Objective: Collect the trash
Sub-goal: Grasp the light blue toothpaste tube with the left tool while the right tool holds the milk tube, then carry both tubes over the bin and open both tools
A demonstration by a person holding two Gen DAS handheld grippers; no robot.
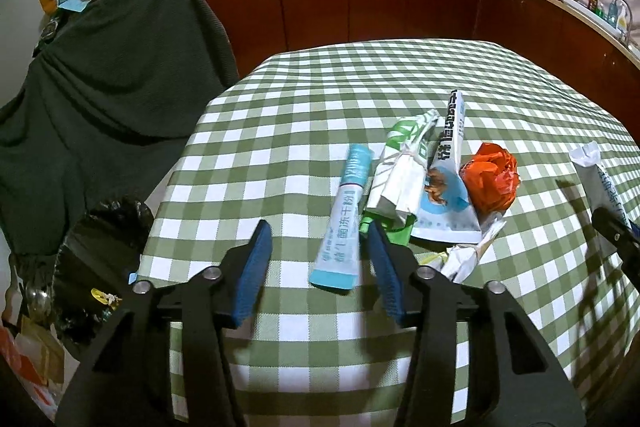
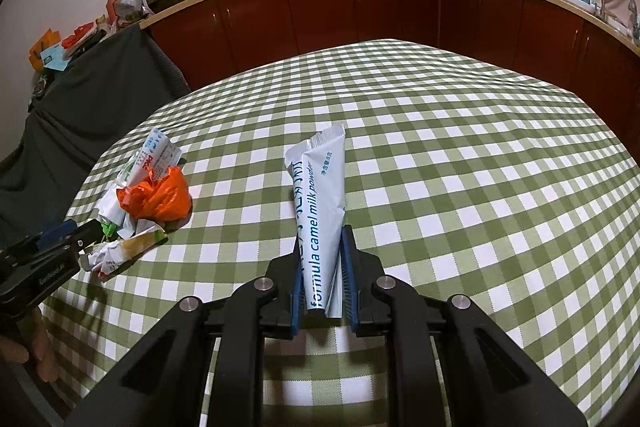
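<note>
Left gripper [image 1: 318,241] spread over the checkered tablecloth [image 1: 288,115], straddling a blue sachet [image 1: 344,219] lying flat, pads not pressing it. Just right of that, a heap of wrappers [image 1: 404,179] with an orange crumpled bag [image 1: 492,179]. Right gripper [image 2: 322,247] pinched tight on a white milk powder packet [image 2: 320,195], sticking up clear of the heap. Black trash bag [image 1: 100,239] down left of the table.

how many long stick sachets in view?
2. One blue sachet lies on the table between the open left gripper fingers; one white sachet is clamped in the right gripper. The pile may hide more.
</note>
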